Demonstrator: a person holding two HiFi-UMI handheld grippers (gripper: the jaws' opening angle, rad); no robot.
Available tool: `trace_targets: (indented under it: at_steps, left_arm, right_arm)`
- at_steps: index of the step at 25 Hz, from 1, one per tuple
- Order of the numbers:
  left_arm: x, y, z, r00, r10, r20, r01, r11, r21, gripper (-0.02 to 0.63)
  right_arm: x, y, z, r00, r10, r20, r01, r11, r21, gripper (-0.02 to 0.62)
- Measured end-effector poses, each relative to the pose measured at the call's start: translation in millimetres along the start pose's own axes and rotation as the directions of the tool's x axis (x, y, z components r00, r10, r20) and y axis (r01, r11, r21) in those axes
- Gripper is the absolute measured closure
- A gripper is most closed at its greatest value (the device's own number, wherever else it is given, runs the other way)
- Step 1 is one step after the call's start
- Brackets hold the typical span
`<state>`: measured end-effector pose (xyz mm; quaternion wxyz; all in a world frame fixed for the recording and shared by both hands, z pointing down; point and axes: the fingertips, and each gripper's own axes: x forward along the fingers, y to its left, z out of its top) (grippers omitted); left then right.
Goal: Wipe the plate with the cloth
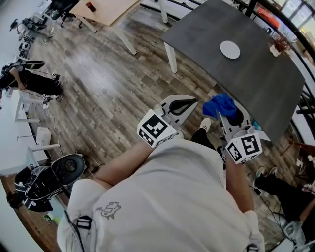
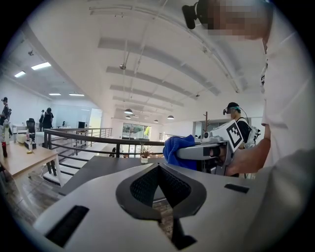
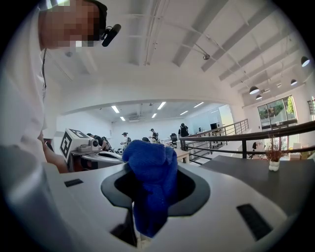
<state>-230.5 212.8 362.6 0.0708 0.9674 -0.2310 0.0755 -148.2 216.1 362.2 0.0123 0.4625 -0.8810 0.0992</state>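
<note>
A white round plate lies on the dark grey table, far from both grippers. The blue cloth is bunched between the jaws of my right gripper, which is shut on it; in the right gripper view the cloth fills the gap between the jaws. My left gripper is held level in front of the person's body, shut with nothing in it. In the left gripper view its jaws meet, and the right gripper with the cloth shows to the right.
A small vase with dried twigs stands at the table's far edge. A railing runs behind the table. A light wooden table and wood floor lie to the left. Other people and gear are at the far left.
</note>
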Motion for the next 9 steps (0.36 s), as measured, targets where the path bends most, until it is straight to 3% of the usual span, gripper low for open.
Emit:
trace_targets:
  at_steps: [4,9]
  left_arm:
    - [-15,-36,14,1.000,-0.009,0.013,0.009,1.000,-0.001,0.601]
    - [-59,-116,16,0.999,-0.021,0.032,0.020,1.000,0.019,0.601]
  right_arm:
    - [-33,19,13,1.000,-0.004,-0.001,0.004,1.000,-0.020,0.459]
    - [-105,73,14,1.000,-0.018,0.013,0.018,0.999,-0.041,0.459]
